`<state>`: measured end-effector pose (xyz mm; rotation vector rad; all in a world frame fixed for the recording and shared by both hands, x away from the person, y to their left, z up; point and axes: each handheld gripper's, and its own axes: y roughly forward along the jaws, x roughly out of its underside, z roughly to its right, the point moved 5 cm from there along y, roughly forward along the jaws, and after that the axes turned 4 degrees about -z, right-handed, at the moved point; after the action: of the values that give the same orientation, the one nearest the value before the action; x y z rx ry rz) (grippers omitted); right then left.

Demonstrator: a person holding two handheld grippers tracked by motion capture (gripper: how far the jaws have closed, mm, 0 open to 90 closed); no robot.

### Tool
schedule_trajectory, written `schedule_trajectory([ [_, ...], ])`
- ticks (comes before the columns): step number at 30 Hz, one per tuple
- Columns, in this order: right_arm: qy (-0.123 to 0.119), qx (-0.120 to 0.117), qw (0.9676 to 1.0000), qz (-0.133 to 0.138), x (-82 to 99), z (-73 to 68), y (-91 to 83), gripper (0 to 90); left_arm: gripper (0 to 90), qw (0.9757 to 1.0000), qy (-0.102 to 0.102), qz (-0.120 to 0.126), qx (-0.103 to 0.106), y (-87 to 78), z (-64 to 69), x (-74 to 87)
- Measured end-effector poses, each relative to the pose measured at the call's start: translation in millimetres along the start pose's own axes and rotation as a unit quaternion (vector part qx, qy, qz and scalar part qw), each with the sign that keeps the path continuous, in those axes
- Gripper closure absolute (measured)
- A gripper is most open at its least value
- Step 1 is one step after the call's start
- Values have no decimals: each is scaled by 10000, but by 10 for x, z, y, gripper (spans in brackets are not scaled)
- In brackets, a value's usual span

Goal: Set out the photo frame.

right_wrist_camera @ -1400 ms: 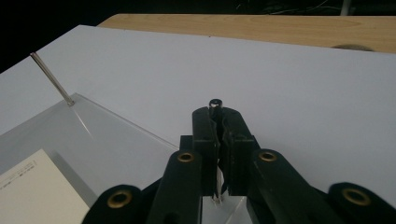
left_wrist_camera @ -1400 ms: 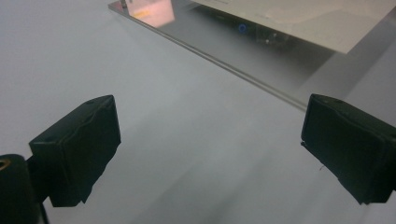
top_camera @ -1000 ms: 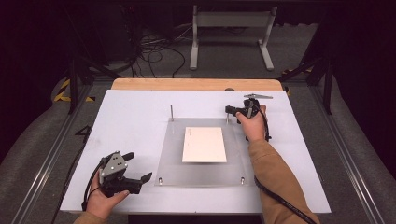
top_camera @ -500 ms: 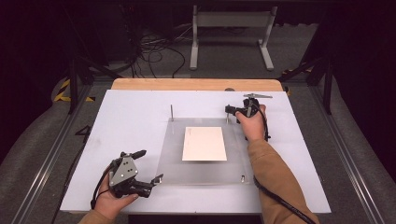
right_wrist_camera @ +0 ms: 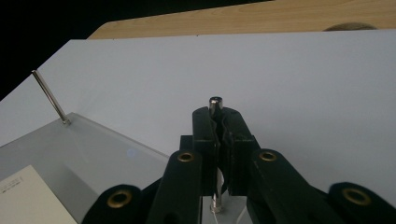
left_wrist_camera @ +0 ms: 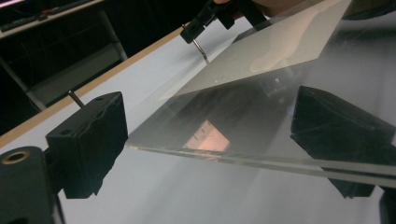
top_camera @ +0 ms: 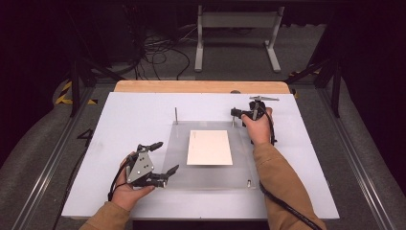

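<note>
Bench (top_camera: 119,120): a white board is covering most of it, with a strip of bare wood showing along the far edge.

Plate (top_camera: 210,177): a clear, roughly square sheet is lying in the middle of the bench, edges parallel to the bench edges. In the left gripper view its near left corner is hanging slightly above the white surface.

Card (top_camera: 209,147): a white rectangle is resting at the plate's centre, long axis running from the near edge toward the far edge, square with the plate.

Left gripper (top_camera: 165,158): it is standing wide open at the plate's near left corner. In the left gripper view one jaw is sitting left of the plate's edge and the other to the right, partly under it; neither is pinching anything.

Right gripper (top_camera: 234,113): it is clamped on the upright pin (right_wrist_camera: 215,103) at the plate's far right corner, the pin's rounded top poking out above the jaws.

Other pins: a bare one (top_camera: 176,115) is standing upright at the far left corner, and a short one (top_camera: 248,182) at the near right corner.

Step in hand: by the look of it, the person is steadying the far right pin while lining up a grasp on the near left corner.

Next move: the left jaws would probably need to close squarely across the plate's thin edge, gently, since the sheet looks slick and could slip or tilt the card off.
</note>
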<state>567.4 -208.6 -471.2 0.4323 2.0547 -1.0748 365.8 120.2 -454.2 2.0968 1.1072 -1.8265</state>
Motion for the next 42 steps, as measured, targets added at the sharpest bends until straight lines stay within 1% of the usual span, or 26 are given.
schedule_trajectory([
  [1,12,6,10000,4,-1,0,2,854,138,10000,8,40,25,4,11,-8],
  [4,14,5,10000,-3,-3,-1,3,853,207,9998,163,46,80,24,44,-28],
  [5,29,2,10000,-8,-2,-1,1,853,249,9997,201,52,110,33,57,-35],
  [6,29,6,10000,-7,-2,-2,0,852,316,9995,245,43,186,48,81,-42],
  [7,23,8,10000,-6,-2,-4,-1,851,424,9993,293,51,246,62,101,-49],
  [8,43,-5,10000,-5,-1,-2,-2,851,482,9992,306,59,268,72,115,-56],
  [11,8,6,10000,-14,2,-10,-11,849,505,9988,295,1,383,81,112,-46],
  [13,-32,18,10000,-19,1,-14,-13,849,504,9989,268,0,388,82,113,-43],
  [18,-146,32,9999,-33,2,-26,-30,844,520,9988,340,-95,349,88,145,-60],
  [19,-177,19,9998,-33,4,-29,-39,839,520,9987,371,-111,341,88,146,-66],
  [20,-282,29,9996,-30,16,-27,-68,799,535,9985,396,-122,352,88,150,-71],
  [21,-282,29,9996,-30,16,-27,-68,799,535,9983,439,-106,355,89,149,-79],
  [22,-351,49,9994,-43,25,-26,-87,774,542,9983,431,-126,377,84,147,-88],
  [24,-654,52,9978,19,56,-17,-174,658,550,9982,427,-120,394,85,138,-110],
  [26,-942,111,9955,48,90,-10,-287,613,553,9982,423,-108,413,88,134,-124],
  [28,-1208,147,9925,83,121,-7,-410,564,554,9982,404,-103,435,94,137,-137],
  [31,-1552,48,9876,245,186,-29,-642,498,555,9980,373,-89,503,99,134,-164],
  [32,-1697,16,9851,280,215,-47,-721,479,556,9982,319,-65,513,103,132,-180],
  [33,-1922,-81,9809,289,272,-91,-847,470,557,9981,315,-53,523,104,125,-190],
  [35,-2237,-222,9739,301,367,-179,-1012,450,558,9980,312,-58,539,104,119,-205],
  [36,-2408,-286,9696,322,417,-233,-1099,442,559,9980,319,-62,541,104,117,-211],
  [37,-2408,-286,9696,322,417,-233,-1099,442,560,9980,319,-62,541,104,117,-211],
  [38,-2587,-334,9647,366,465,-287,-1182,435,560,9980,303,-70,557,103,114,-219],
  [39,-2838,-420,9572,377,541,-370,-1299,431,561,9981,271,-55,559,105,114,-226],
  [41,-3109,-462,9488,314,638,-460,-1423,427,561,9980,250,-59,576,105,105,-239],
  [42,-3263,-448,9440,215,684,-491,-1465,428,562,9979,254,-61,585,105,100,-247],
])
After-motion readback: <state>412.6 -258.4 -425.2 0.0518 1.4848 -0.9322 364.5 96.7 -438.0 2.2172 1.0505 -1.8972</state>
